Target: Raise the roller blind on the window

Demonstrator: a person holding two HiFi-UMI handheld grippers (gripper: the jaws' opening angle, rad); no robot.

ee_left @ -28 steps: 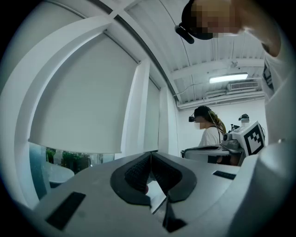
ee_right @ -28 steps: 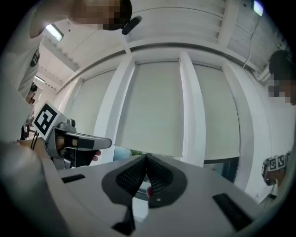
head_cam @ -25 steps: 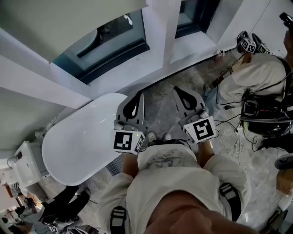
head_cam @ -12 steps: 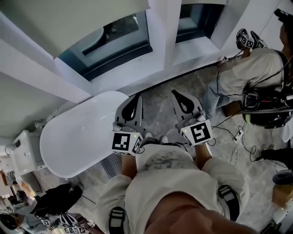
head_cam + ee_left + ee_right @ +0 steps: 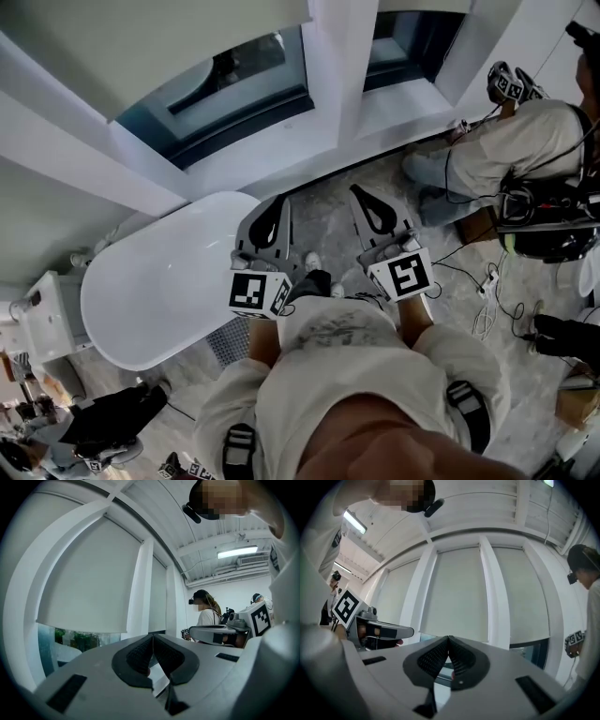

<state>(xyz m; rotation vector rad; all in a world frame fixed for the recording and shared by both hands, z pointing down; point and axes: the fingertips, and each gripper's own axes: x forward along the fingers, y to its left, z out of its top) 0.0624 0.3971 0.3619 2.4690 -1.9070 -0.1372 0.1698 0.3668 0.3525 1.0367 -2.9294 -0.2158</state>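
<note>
The pale roller blind (image 5: 141, 47) hangs most of the way down over the window ahead, leaving a strip of dark glass (image 5: 225, 89) below its hem. In the left gripper view the blind (image 5: 89, 583) fills the left pane. The right gripper view has a blind (image 5: 457, 597) straight ahead. My left gripper (image 5: 281, 200) and right gripper (image 5: 357, 191) are held side by side at waist height, well short of the window. Both are shut with nothing between the pads, as seen in the left gripper (image 5: 153, 637) and right gripper (image 5: 449, 639) views. I see no pull cord.
A white oval tub-like form (image 5: 159, 281) stands on the floor at my left, under the left gripper. A second person (image 5: 525, 141) crouches at the right by the sill (image 5: 394, 103), holding grippers. Cables (image 5: 487, 300) trail over the stone floor at the right.
The view has shifted a little toward the window. Both grippers keep their places in front of me, still shut. The person at the right has moved slightly.
</note>
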